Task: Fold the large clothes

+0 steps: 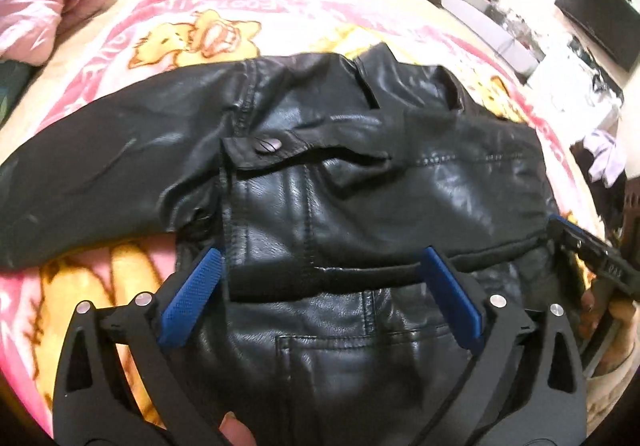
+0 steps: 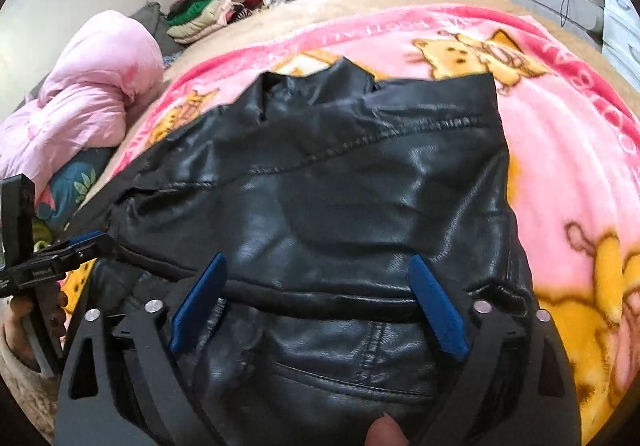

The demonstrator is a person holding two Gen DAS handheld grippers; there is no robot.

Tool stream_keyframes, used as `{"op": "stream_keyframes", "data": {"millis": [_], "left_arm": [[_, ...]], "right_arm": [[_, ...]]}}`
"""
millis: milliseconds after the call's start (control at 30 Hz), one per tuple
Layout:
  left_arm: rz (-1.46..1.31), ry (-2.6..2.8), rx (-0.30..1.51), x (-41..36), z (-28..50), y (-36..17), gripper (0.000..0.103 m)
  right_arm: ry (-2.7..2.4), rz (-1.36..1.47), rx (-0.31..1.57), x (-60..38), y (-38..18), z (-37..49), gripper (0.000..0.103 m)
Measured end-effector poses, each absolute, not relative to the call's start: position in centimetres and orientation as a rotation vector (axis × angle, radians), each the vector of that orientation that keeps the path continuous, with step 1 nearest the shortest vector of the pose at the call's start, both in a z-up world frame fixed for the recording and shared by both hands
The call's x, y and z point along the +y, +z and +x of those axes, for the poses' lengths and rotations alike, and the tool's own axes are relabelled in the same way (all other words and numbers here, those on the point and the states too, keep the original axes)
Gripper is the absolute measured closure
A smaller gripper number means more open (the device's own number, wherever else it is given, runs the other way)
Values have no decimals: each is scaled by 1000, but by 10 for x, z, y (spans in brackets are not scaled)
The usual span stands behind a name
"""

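Jacket (image 1: 320,174) of black leather lies flat on the pink blanket (image 1: 132,30) that covers the bed, collar at the far side, hem at the near side. One sleeve (image 1: 80,182) goes out to the left; the other side seems already folded in, with a straight edge on the right in the right wrist view.

The left gripper (image 1: 320,274) hangs over the near left part of the jacket, its blue fingers (image 1: 196,294) spread wide and holding nothing. The right gripper (image 2: 320,282) hangs over the near right part, also spread wide with nothing in it. A dark hem band runs across between the fingers of both.

I think the step in hand is to take this near hem and carry it to the collar. To do it well, each gripper should go down over the band, one finger above and one below the edge, and close on all the layers together, because leather is stiff and slippery and a thin grip may slide off. Both sides should lift at the same height and go forward together, so the fold comes straight. The left sleeve probably needs to be laid in first, or it will stick out.
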State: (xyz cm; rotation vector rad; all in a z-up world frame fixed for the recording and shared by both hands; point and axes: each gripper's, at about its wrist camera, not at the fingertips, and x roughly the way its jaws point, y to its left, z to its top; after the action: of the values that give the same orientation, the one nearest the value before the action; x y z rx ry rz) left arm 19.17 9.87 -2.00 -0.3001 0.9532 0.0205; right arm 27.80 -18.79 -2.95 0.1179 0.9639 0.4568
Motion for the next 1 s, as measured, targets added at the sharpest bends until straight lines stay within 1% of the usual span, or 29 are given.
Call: {"op": "stream_keyframes", "data": {"millis": [100, 600, 1000], "left_arm": [[-306, 47, 948, 99, 190, -17, 9], [-408, 142, 911, 117, 154, -10, 9], [-473, 230, 867, 156, 137, 3, 9]], "right_arm": [[468, 109, 949, -184, -24, 275, 5], [550, 29, 823, -131, 5, 247, 5], [578, 10, 764, -90, 27, 231, 5]]}}
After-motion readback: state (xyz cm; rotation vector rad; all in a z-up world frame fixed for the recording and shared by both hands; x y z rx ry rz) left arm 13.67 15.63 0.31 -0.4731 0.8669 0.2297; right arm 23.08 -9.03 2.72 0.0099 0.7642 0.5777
